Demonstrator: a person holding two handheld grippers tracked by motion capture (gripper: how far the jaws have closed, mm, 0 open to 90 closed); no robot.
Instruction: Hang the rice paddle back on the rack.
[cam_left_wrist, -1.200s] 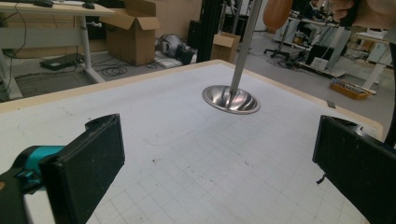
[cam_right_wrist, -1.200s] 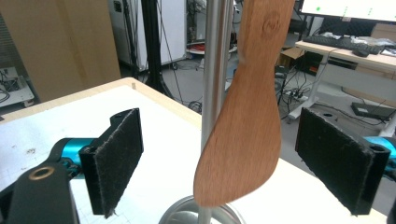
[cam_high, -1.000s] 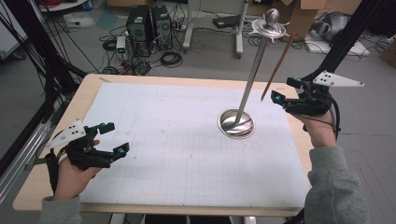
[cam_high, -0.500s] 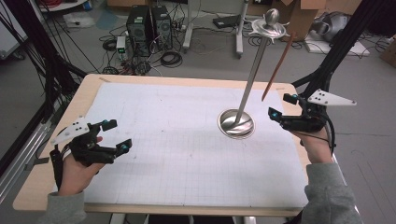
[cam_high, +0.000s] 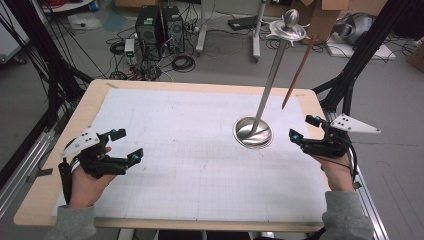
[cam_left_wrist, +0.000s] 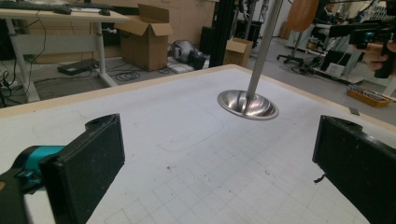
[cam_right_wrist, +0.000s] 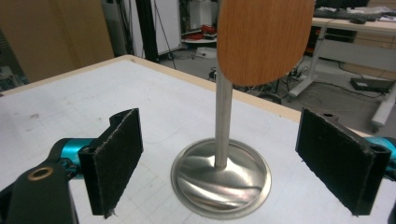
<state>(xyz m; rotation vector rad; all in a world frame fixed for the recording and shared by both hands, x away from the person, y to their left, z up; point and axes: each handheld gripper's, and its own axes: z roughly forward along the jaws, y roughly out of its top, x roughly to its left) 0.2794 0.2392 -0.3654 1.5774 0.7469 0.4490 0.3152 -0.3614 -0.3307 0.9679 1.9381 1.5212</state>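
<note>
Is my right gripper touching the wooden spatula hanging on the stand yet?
Apart. In the high view the right gripper sits low beside the stand's base, with bare table between it and the hanging spatula.

Silver stand (cam_high: 253, 132); brown wooden spatula (cam_right_wrist: 261, 37); white gridded mat (cam_high: 190, 160).

text: none legible | labels: none | brands: none | numbers: none | signs: none

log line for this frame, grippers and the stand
left gripper: open, empty, table's left | right gripper: open, empty, beside base | tall steel stand with round base: upright | flat wooden utensil: hanging from stand top
</note>
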